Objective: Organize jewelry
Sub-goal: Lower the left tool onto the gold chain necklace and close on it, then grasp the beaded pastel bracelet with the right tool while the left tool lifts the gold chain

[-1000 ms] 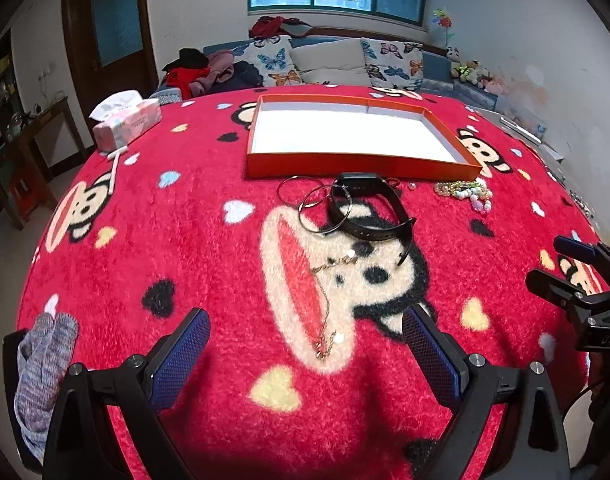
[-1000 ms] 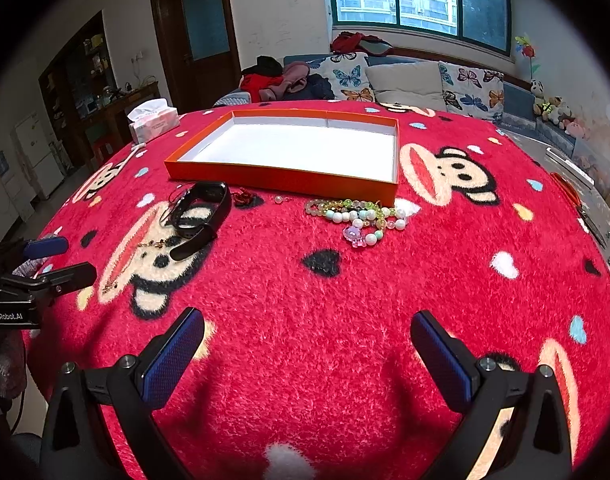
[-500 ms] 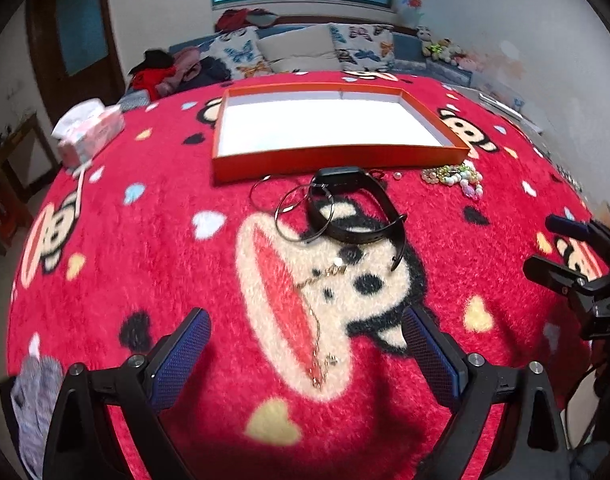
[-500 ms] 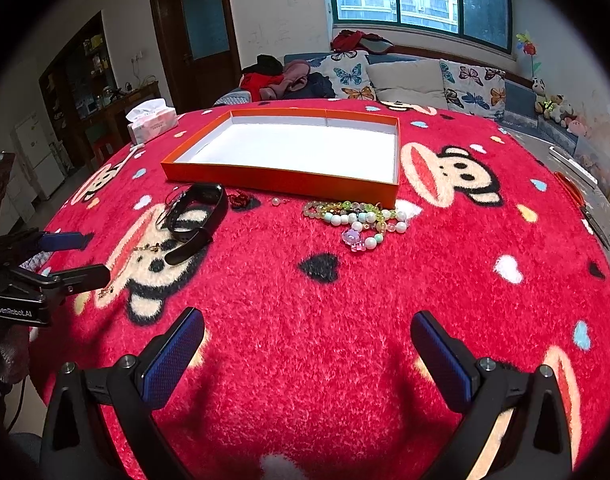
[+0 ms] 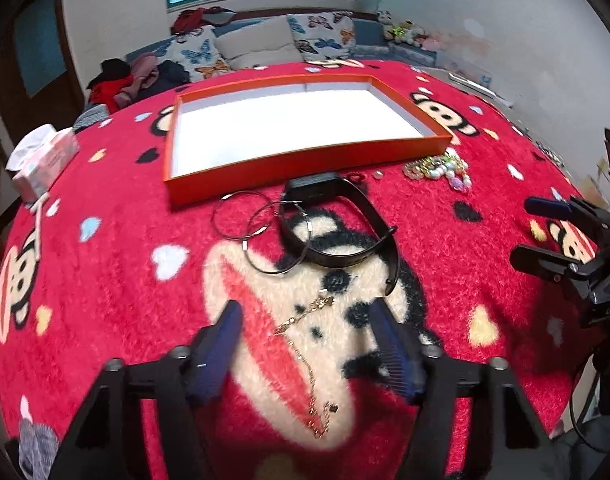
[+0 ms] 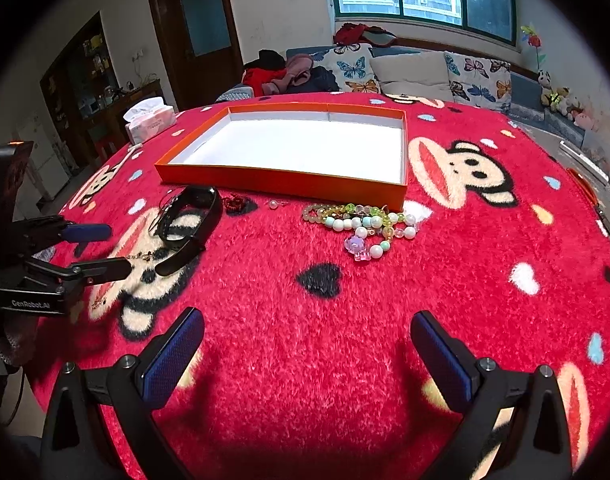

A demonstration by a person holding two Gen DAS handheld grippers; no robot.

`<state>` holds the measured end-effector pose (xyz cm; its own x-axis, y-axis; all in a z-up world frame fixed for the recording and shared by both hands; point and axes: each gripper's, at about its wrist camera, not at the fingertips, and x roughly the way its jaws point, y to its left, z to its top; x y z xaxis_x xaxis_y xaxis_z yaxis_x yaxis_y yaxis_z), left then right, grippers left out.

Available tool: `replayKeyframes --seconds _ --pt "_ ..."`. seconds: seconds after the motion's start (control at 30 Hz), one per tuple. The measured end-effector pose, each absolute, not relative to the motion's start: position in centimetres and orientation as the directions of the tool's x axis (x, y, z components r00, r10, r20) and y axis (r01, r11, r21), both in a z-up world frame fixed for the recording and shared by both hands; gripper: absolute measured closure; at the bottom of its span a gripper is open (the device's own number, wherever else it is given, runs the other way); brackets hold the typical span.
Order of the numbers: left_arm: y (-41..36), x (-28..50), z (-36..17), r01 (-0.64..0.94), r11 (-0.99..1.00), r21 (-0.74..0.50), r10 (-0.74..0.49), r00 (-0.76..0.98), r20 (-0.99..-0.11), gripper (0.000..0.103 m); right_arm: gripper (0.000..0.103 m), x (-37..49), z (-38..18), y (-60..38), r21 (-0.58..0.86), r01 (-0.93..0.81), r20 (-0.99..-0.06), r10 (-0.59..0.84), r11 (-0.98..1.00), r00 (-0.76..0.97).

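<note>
Left wrist view, nearest first: left hand-held gripper [image 5: 305,328] pointing steeply down at the table [image 5: 445,220], jaws closing, blue pads blurred. Between them lies the upper stretch of a thin gold chain necklace [image 5: 305,344] — flat on the cream patch of the monkey-print red cloth, pads not touching it. Chain runs from near the black strap down to a small pendant at the lower edge of the view.

Just beyond: black wristband [image 5: 337,220], strap curled open, one end reaching toward the chain. Two thin metal hoop bangles [image 5: 261,232] overlap each other; the nearer hoop overlaps the wristband's left side. Small dark red item and one loose bead sit near the tray's front wall — too small to identify.

Right of these, apart: beaded bracelets [image 5: 441,170], a heap of green, white and yellow beads just beside the tray's front right corner.

Next: orange tray [image 5: 305,160], shallow, white inside, nothing in it. All jewelry is on the cloth outside it.

Far left edge of table: pink tissue box [image 5: 45,164]. Behind the table: sofa with butterfly cushions [image 5: 317,36], clothes piled at its left end.

Right wrist view: right hand-held gripper [image 6: 305,356] spread wide above bare red cloth, nothing between the pads. Bracelets lie beyond it, well apart.
</note>
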<state>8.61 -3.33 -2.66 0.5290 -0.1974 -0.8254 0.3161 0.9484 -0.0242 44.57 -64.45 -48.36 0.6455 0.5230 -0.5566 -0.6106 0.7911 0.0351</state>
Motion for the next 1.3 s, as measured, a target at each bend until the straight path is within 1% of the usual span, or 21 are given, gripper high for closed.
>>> replayKeyframes --seconds 0.03,0.1,0.17,0.23,0.43,0.67,0.8,0.97,1.07,1.3 --pt "-3.5 8.8 -2.9 0.327 0.945 -0.025 -0.202 0.522 -0.829 0.047 0.0 44.7 -48.4 -64.4 0.037 -0.611 -0.558 0.524 0.791 0.644" --pt "-3.7 9.0 -3.1 0.342 0.939 -0.03 -0.214 0.515 -0.83 0.052 0.0 44.9 -48.4 -64.4 0.038 -0.612 -0.56 0.524 0.79 0.642" --pt "-3.9 9.3 -3.4 0.358 0.933 -0.041 -0.23 0.504 -0.832 0.066 0.0 45.1 -48.4 -64.3 0.038 -0.613 -0.563 0.523 0.79 0.64" --pt "-3.9 9.5 -3.5 0.369 0.927 -0.059 -0.251 0.496 -0.831 0.072 0.0 45.2 -48.4 -64.2 0.039 -0.614 -0.563 0.525 0.788 0.638" --pt "-3.9 9.6 -3.5 0.391 0.918 -0.066 -0.271 0.495 -0.826 0.074 0.0 45.6 -48.5 -64.1 0.041 -0.618 -0.57 0.526 0.785 0.631" --pt "-4.5 9.7 -3.7 0.434 0.9 -0.039 -0.273 0.492 -0.827 0.082 0.0 45.9 -48.7 -63.8 0.041 -0.624 -0.575 0.529 0.78 0.624" --pt "-4.7 9.9 -3.9 0.443 0.896 -0.035 -0.275 0.491 -0.827 0.084 0.0 46.1 -48.7 -63.6 0.04 -0.627 -0.577 0.53 0.778 0.621" --pt "-4.5 9.9 -4.0 0.443 0.896 -0.02 -0.266 0.5 -0.824 0.092 0.0 46.3 -48.8 -63.6 0.045 -0.629 -0.579 0.534 0.776 0.617" --pt "-4.6 9.8 -4.0 0.436 0.9 -0.015 -0.259 0.507 -0.822 0.093 0.0 46.6 -48.9 -63.7 0.054 -0.628 -0.581 0.536 0.777 0.613" --pt "-4.1 9.6 -3.4 0.405 0.913 -0.054 -0.276 0.514 -0.812 0.093 0.0 47.4 -48.6 -64.8 0.063 -0.611 -0.583 0.526 0.789 0.619"
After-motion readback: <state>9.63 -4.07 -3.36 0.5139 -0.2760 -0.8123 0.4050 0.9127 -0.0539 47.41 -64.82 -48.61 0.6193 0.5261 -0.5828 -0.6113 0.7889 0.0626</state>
